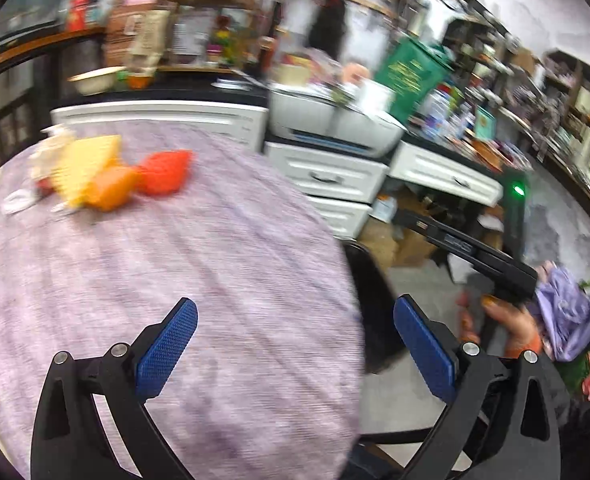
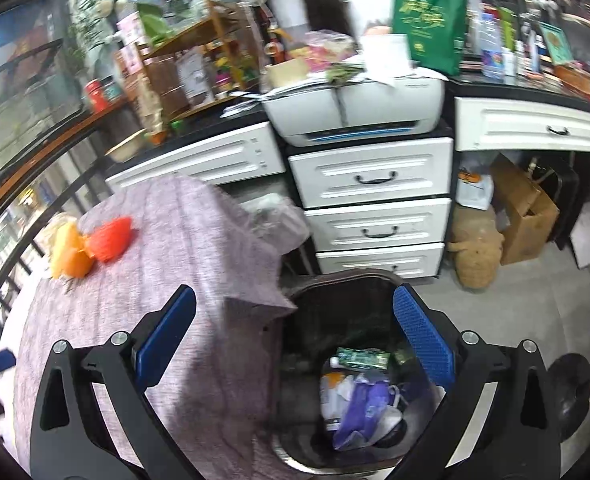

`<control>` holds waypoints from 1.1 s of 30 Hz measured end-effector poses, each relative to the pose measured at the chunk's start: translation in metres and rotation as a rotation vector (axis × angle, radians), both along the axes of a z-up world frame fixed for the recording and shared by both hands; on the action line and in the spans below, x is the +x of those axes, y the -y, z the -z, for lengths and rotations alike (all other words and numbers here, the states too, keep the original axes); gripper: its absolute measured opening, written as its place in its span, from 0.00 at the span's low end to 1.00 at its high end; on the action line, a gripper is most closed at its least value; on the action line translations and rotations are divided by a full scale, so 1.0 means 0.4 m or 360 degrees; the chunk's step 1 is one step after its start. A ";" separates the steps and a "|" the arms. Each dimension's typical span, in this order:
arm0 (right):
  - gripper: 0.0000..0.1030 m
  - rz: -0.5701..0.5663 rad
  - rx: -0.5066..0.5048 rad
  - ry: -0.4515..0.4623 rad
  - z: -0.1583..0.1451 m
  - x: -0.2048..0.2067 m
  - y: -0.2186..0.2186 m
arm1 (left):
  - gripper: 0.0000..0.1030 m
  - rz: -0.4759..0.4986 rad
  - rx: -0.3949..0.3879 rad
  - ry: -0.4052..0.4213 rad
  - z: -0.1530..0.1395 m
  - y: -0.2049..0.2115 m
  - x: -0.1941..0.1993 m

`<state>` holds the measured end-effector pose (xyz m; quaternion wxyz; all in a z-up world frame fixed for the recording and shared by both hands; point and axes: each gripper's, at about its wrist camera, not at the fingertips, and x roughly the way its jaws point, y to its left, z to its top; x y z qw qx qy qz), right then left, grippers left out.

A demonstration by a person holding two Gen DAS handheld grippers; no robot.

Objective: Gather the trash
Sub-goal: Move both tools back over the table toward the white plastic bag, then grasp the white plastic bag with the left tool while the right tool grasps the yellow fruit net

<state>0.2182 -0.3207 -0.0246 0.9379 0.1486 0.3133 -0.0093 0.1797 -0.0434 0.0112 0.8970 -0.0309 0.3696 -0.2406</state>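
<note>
Trash [image 2: 359, 396] lies at the bottom of a dark bin [image 2: 335, 292] on the floor beside the table [image 2: 199, 240]: a purple wrapper, white packaging and a green packet, all loosely piled. The right tool [image 2: 295, 340] hangs above the bin's mouth with its blue pads [image 2: 423, 340] spread wide and nothing between them, the trash lying below and slightly right of the gap. More pieces sit on the table's purple cloth, well away from both tools: a red crumpled item [image 2: 109, 239], an orange one [image 2: 75, 260] and a yellow one [image 1: 87, 164] touching each other, with what may be pale paper scraps [image 1: 17, 202] just beside them, though the blur makes that hard to judge. The left tool [image 1: 295, 344] is held over the near edge of the table, its pads likewise apart and empty. Behind stand white drawers [image 2: 375, 196] with a printer [image 2: 355, 108] on top and a green bag [image 2: 431, 16].
</note>
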 end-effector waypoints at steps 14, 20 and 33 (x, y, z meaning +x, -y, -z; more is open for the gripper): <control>0.94 -0.0518 -0.0006 0.0067 -0.081 0.090 -0.317 | 0.95 -0.0592 0.0141 0.0078 0.011 -0.358 0.107; 0.94 -0.0763 -0.0032 0.0099 -0.115 0.151 -0.454 | 0.95 -0.0779 0.0180 0.0045 0.027 -0.490 0.184; 0.94 -0.1082 -0.0205 0.0016 -0.113 0.411 -0.717 | 0.94 -0.0787 0.0179 0.0055 0.027 -0.552 0.374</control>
